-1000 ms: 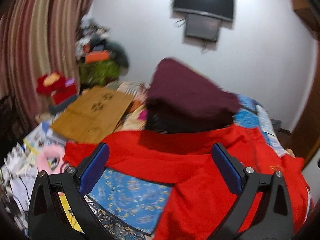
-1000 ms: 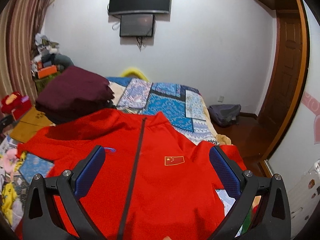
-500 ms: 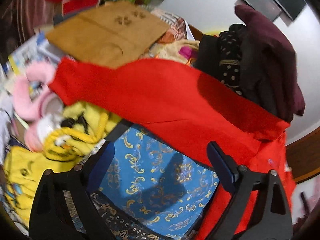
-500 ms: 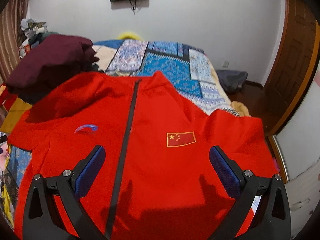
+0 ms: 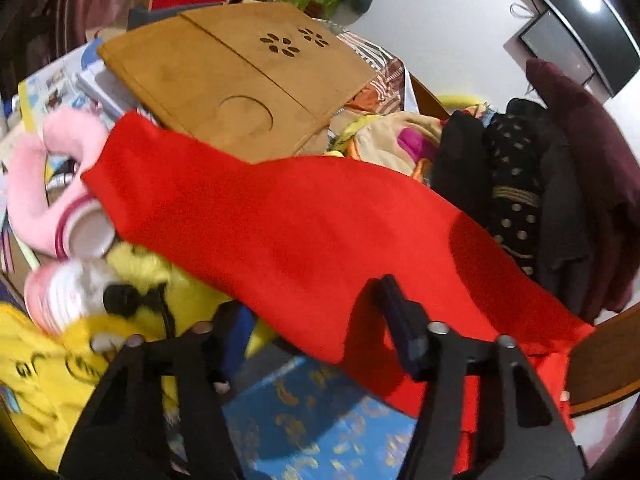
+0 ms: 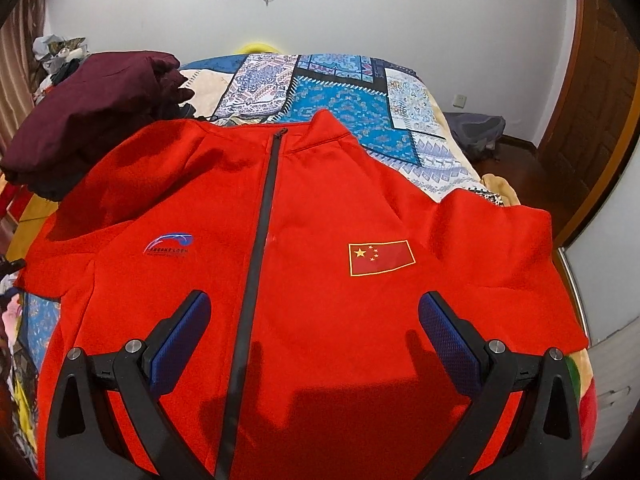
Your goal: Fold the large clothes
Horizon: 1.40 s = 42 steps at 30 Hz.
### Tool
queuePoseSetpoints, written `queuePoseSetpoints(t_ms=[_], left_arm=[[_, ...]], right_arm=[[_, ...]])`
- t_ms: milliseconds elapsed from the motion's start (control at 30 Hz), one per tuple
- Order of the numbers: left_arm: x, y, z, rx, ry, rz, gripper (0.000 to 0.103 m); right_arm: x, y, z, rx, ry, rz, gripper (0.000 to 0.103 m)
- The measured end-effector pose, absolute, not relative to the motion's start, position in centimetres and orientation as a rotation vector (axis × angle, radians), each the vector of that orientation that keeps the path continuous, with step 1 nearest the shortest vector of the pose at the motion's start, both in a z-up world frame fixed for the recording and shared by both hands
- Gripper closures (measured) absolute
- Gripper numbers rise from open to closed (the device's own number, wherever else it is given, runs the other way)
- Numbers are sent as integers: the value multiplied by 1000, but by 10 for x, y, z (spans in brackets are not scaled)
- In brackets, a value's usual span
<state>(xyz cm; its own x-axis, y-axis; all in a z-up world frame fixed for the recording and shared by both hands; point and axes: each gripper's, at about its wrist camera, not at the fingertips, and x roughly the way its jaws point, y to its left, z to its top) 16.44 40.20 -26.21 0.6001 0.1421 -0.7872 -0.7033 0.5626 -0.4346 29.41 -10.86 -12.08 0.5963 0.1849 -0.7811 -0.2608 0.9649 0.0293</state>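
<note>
The left wrist view is smeared by motion blur, so the left finger [image 5: 234,332] of the left tongs [image 5: 316,320] is hard to make out against the yellow plush toy [image 5: 52,376] behind it. The red jacket [image 6: 320,280] is cut off at the bottom edge of the right wrist view, and its hem cannot be seen. The jacket is laid face up on the bed [image 6: 340,92], zipped closed, with a flag patch [image 6: 382,257] on one chest panel and a small logo [image 6: 168,245] on the other. Its sleeve [image 5: 256,220] is stretched out sideways over clutter beside a bamboo tray [image 5: 236,80].

The left tongs are seen spread wide, with the lower edge of the sleeve lying between the fingers; whether a finger touches the cloth cannot be told. The right tongs [image 6: 314,320] are also held wide open, above the jacket's front near the zipper [image 6: 256,280], and nothing is gripped. A folded maroon garment [image 6: 88,108] is stacked at the jacket's shoulder.
</note>
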Motion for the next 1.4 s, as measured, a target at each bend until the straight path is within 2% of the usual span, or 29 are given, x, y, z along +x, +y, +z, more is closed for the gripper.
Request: queuePoseSetpoints(t_ms=[67, 133, 167, 200, 400, 600, 800, 1067, 1400], left_arm=[[169, 403, -260, -800, 782, 563, 55], [172, 398, -250, -728, 786, 593, 72], [174, 395, -243, -673, 791, 620, 88], [176, 389, -234, -610, 787, 641, 96], [182, 343, -158, -338, 642, 607, 98], [187, 286, -88, -286, 492, 420, 99], [212, 220, -52, -249, 437, 236, 99], [260, 117, -50, -161, 508, 13, 99], [300, 16, -113, -122, 729, -182, 99]], right_arm=[[294, -109, -120, -91, 889, 257, 0], [295, -111, -118, -90, 883, 256, 0], [297, -110, -117, -89, 882, 254, 0], [297, -111, -116, -87, 879, 253, 0], [292, -113, -103, -93, 851, 260, 0], [288, -117, -89, -101, 814, 277, 0], [286, -123, -87, -88, 807, 303, 0], [287, -139, -84, -61, 812, 323, 0], [285, -155, -91, -89, 819, 320, 0]])
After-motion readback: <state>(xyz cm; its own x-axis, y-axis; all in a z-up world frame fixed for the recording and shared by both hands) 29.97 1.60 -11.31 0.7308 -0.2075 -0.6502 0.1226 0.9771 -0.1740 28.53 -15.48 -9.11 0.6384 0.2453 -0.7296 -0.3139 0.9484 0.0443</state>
